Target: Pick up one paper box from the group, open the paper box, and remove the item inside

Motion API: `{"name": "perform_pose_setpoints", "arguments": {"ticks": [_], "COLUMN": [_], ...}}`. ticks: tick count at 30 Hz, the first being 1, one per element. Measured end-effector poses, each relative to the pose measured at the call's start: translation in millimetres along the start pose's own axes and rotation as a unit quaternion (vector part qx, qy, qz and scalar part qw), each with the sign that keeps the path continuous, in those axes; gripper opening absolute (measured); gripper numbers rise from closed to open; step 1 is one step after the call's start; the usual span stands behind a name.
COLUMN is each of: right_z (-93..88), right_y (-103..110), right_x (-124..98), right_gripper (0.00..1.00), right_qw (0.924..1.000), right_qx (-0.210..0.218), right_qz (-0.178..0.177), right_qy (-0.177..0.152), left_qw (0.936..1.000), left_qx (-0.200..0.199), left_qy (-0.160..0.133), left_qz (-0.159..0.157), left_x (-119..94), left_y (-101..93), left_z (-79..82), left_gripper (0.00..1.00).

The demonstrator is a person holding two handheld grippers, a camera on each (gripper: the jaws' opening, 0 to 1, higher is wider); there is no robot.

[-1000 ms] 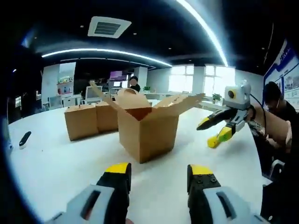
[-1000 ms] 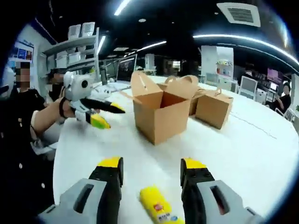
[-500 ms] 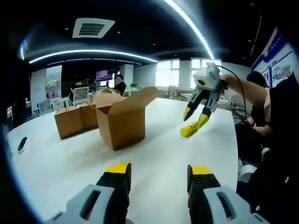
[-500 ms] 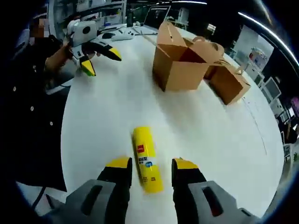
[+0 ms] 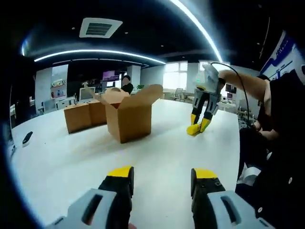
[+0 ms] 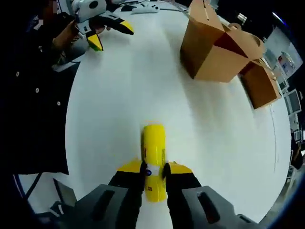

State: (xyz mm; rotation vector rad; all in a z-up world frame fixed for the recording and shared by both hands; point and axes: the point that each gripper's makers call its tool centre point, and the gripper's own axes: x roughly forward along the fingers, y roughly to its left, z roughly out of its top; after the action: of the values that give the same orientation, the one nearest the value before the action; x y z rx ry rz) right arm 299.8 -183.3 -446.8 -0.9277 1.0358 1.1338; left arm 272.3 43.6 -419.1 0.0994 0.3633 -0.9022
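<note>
Right gripper (image 6: 153, 168) pinches a yellow glue stick (image 6: 154, 160) near its lower end; the tube looks light, rigid and smooth. The opened paper box (image 6: 217, 55) stands at one o'clock. Left gripper (image 5: 160, 179) hovers agape, holding nothing.

Brown paper box (image 6: 217, 52) open on table; yellow item (image 6: 154, 160) lying apart from it.
</note>
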Motion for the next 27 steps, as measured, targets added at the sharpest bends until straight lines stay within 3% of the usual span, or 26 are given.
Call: {"name": "perform_pose_setpoints", "arguments": {"ticks": [7,9,14,19,27], "right_z": [7.4,19.2,51.5,97.3,137.9], "right_y": [7.7,5.3,13.8,28.0,32.2], "right_x": [-2.5,-4.0,-6.0,2.1,19.4], "right_gripper": [0.18,0.18,0.18,0.18,0.18], "right_qw": [0.9999,0.9999,0.9996,0.9979,0.9957], "right_qx": [0.009,0.006,-0.001,-0.044,-0.080], "right_qz": [0.007,-0.009,-0.012,-0.010,-0.010], "right_qy": [0.013,-0.008,-0.026,-0.046,-0.046], "left_qw": [0.9999,0.9999,0.9997,0.9997,0.9995], "left_qx": [-0.007,-0.009,-0.015,-0.013,-0.016], "left_qy": [-0.010,-0.012,-0.018,-0.017,-0.020], "left_qz": [0.005,0.007,0.009,0.010,0.021], "left_x": [-4.2,-5.0,-7.2,-10.7,-22.2], "left_y": [3.9,5.7,8.0,8.8,10.8], "left_z": [0.7,0.4,0.1,-1.6,-4.2], "left_gripper": [0.49,0.48,0.48,0.48,0.48]}}
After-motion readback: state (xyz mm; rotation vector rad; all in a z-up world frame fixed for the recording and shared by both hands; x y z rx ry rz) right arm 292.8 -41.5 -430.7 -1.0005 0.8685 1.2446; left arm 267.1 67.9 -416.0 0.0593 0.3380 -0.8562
